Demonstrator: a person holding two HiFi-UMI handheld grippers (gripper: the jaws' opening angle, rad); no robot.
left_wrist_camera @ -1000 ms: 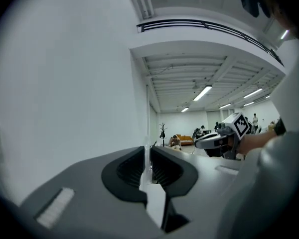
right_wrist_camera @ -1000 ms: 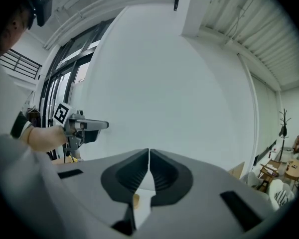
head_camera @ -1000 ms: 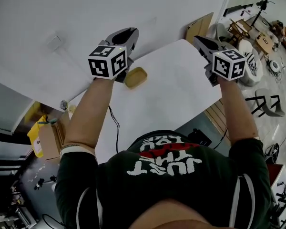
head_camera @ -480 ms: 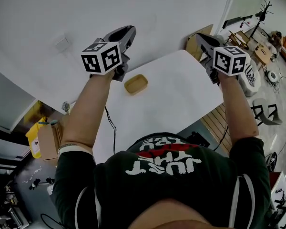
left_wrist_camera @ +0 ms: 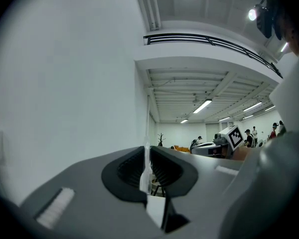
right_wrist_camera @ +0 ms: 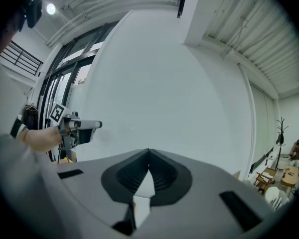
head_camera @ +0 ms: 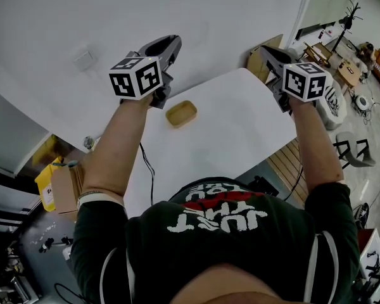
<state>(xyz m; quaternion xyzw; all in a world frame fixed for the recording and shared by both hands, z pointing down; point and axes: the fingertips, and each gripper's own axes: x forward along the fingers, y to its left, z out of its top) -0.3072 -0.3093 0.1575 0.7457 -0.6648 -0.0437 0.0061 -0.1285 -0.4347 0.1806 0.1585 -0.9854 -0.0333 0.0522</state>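
A small yellow tray is lying on the white table, toward the table's 10 o'clock corner in the head view, with nothing touching it. The left hand-held gripper is hovering well above it with bare wall behind; from that gripper's tips the tray is sitting at about 5 o'clock, and it is showing just beside the left marker cube at that cube's 4 o'clock. In the left gripper view the left hand-held gripper is keeping its jaws pressed together with nothing between them. The right hand-held gripper is hanging over the table's far edge, well apart from the tray, which is lying at its 8 o'clock. In the right gripper view the right hand-held gripper is likewise closed tip to tip and gripping nothing. A wooden board is leaning at 12 o'clock of the table. A black cable is trailing off the table at 7 o'clock, and a cardboard box is standing on the floor farther out at 8 o'clock.
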